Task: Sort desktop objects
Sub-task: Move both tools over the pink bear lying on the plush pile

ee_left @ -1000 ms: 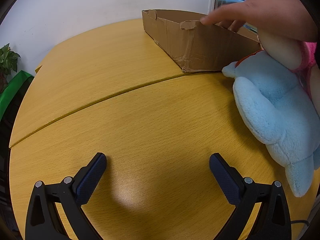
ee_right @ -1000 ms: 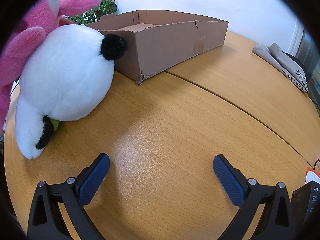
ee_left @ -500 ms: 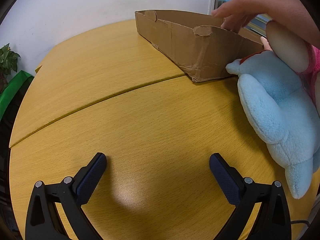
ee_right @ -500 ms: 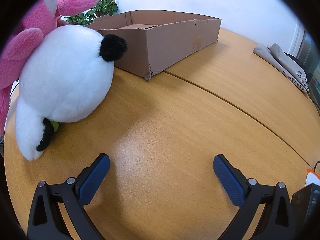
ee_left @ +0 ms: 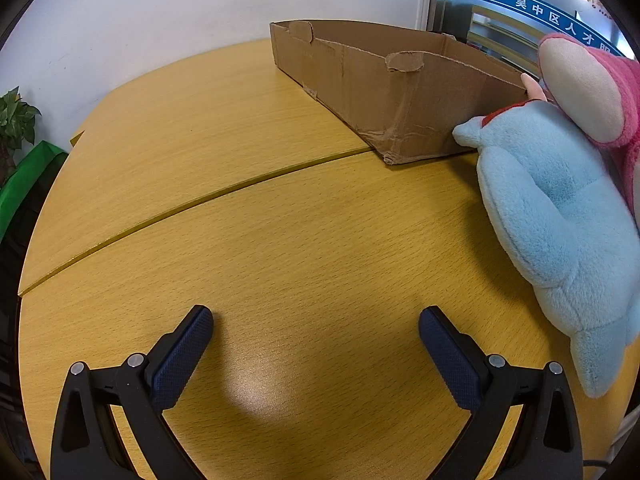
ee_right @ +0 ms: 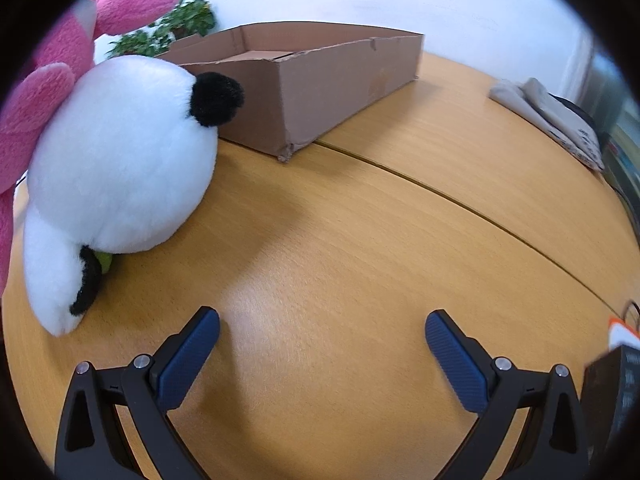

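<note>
A shallow brown cardboard box (ee_left: 384, 92) lies at the back of the wooden table (ee_left: 280, 232); the right wrist view shows the cardboard box (ee_right: 316, 80) with its inside bare as far as visible. A light blue plush toy (ee_left: 560, 220) lies at the right of the left wrist view, a pink plush (ee_left: 592, 92) leaning on it. At the left of the right wrist view sits a white plush with black ears (ee_right: 120, 168), the pink plush (ee_right: 52, 80) behind it. My left gripper (ee_left: 316, 340) and right gripper (ee_right: 322, 340) both stand open over bare table, holding nothing.
A seam (ee_left: 192, 208) splits the table into two panels. Green potted plants (ee_right: 168, 32) stand behind the box. Folded grey cloth (ee_right: 552, 120) lies at the far right table edge. A dark box (ee_right: 616, 392) sits at the near right.
The hand that held the box's rim has withdrawn from the left wrist view. The cardboard box has slid closer and turned. The right wrist view has shifted slightly.
</note>
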Motion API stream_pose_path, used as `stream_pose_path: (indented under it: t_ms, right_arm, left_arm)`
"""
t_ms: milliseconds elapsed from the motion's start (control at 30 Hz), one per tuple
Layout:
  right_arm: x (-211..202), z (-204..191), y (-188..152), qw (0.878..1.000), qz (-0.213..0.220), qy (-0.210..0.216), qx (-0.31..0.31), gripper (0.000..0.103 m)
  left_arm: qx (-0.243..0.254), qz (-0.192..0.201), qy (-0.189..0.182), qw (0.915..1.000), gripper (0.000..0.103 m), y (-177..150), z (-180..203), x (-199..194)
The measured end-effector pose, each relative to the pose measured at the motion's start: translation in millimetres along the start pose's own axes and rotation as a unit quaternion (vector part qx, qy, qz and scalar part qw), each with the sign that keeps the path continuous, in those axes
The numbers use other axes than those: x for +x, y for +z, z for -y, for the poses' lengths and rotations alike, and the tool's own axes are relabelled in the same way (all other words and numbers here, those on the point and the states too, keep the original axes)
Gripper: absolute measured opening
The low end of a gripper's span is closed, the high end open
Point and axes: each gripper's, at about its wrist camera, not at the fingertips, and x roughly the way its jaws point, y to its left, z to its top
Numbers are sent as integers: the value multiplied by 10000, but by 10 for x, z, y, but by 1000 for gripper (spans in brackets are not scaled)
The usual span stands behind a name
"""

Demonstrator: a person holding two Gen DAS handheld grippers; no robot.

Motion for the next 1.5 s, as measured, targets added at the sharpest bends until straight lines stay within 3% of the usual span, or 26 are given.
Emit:
stream_pose_path:
  t_ms: [200,367,467,700,1000,1167,1300,1400,1500]
  right_arm:
    - [-710,-297,-206,9921,591,-1104,1,103]
    - [-1448,-519,-348,9839,1140,-1158,741,103]
    - [-1686,-781,-353,9798,1337,-1126,968,103]
    - [-1610,-1412,-190,9794,1482,-746,1155,103]
    - [-1431,-1687,-71,9654,1543,-826,1933,103]
    - [-1490,-1758,-47,9603,1585,-1110,2008,103]
    - [-1592,-1798,26,9570,1620,-1283,2036,103]
    - [-1632,-1843,76,9573,1638,-1183,2067,103]
    - [-1627,-1951,113,9607,1634,-1186,1906,103]
  left_arm:
    - [1,0,0,10000,103,-14,-2,12]
    - [1,0,0,10000,103,-19,-6,16]
    - [1,0,1,10000,103,-18,-6,17]
    - [-8,1,3,10000,103,-20,3,10]
    - [-385,6,233,9990,103,-108,103,-75]
    - [-843,884,244,9922,103,-242,486,-765]
    - [-997,1468,747,9813,103,-308,1087,-1400]
    - [-1094,1636,1105,9742,103,-385,1610,-1654]
    - [-1229,1534,972,9757,103,-433,2042,-1673]
